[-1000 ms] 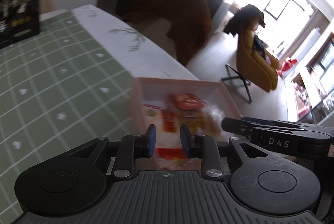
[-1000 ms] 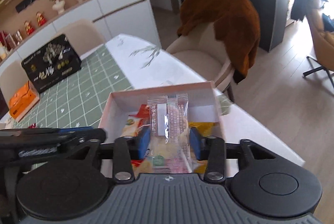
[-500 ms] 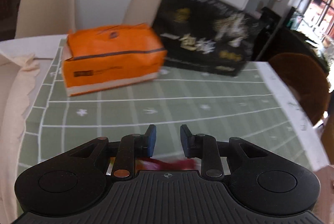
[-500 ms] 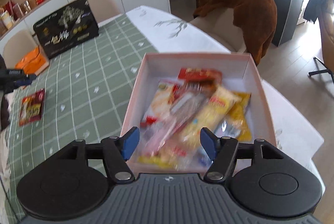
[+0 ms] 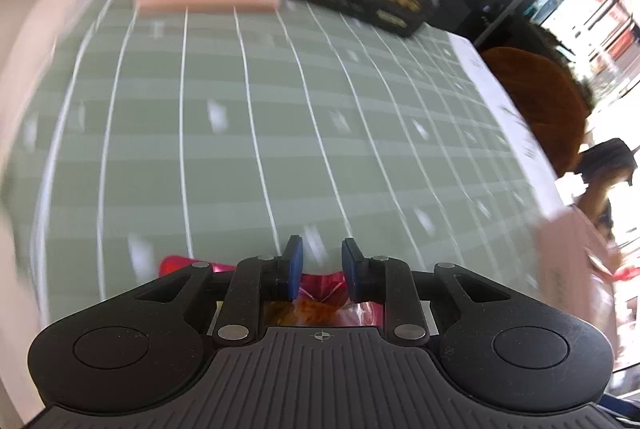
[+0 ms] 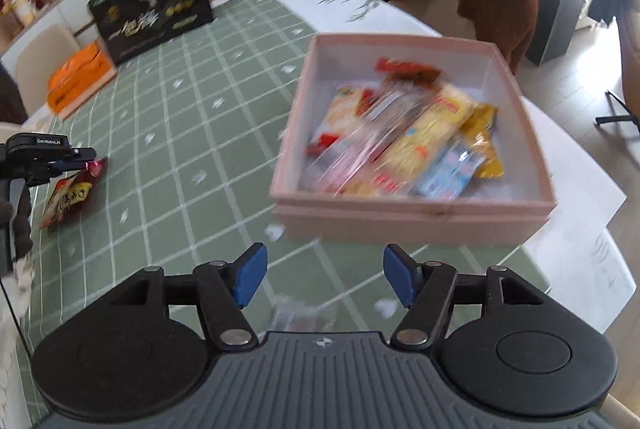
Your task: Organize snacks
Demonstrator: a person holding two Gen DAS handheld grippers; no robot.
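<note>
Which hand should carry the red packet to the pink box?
Left: the left tool has just been closing, the red packet between its jaws. The right tool hangs open and empty near the pink box.

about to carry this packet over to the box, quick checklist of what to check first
1. Left tool on the red packet: ok, its jaws have just been closing and appear to pinch the packet's top edge.
2. Packet off the tablecloth: not ok, most of it lies flat on the cloth.
3. Right tool empty: ok, its jaws have just opened and nothing is between them.
4. Right tool clear of the pink box: ok, it is back from the near wall.
5. Room in the box: ok, bare floor shows along the far side.
6. Grip firm enough to lift: cannot tell.
</note>
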